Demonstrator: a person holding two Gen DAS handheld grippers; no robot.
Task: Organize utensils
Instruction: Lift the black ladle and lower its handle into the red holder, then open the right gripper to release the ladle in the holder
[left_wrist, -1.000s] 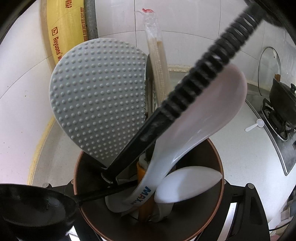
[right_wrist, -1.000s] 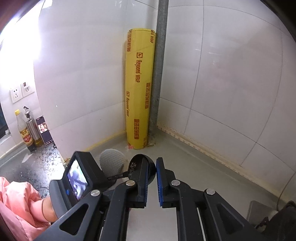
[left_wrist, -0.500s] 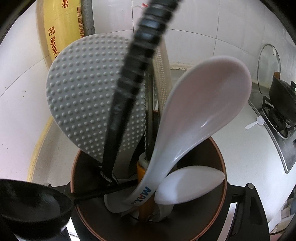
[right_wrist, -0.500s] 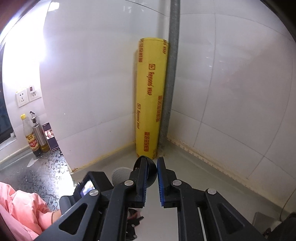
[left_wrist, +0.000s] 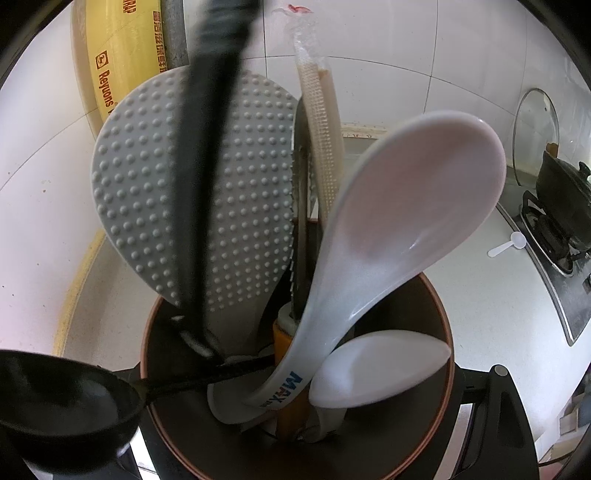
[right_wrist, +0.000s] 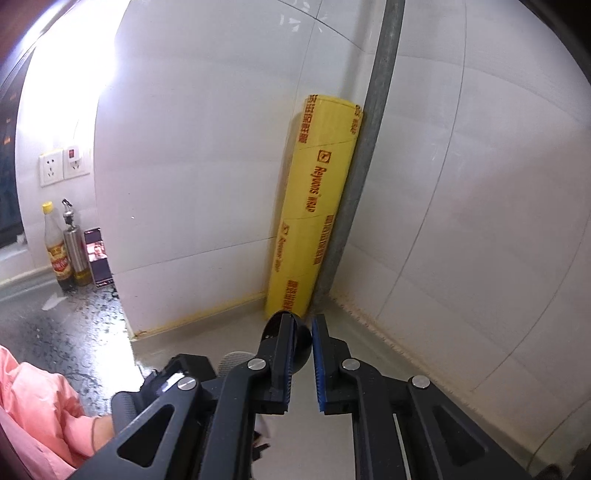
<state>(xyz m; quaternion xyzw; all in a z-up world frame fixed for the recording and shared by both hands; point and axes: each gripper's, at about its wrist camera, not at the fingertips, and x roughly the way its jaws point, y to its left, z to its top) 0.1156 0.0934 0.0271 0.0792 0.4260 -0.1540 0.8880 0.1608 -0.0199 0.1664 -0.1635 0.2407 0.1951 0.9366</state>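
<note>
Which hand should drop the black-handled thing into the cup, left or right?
Right, probably: its tool is up at the black handle's end, while the left tool is busy around the brown cup.

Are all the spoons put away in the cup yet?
Nearly. The gray paddle, big white spoon and black ladle already sit in the brown holder. A blurred black-handled utensil is in hand, its tip inside the holder. The little white scoop by the stove still lies out.
</note>
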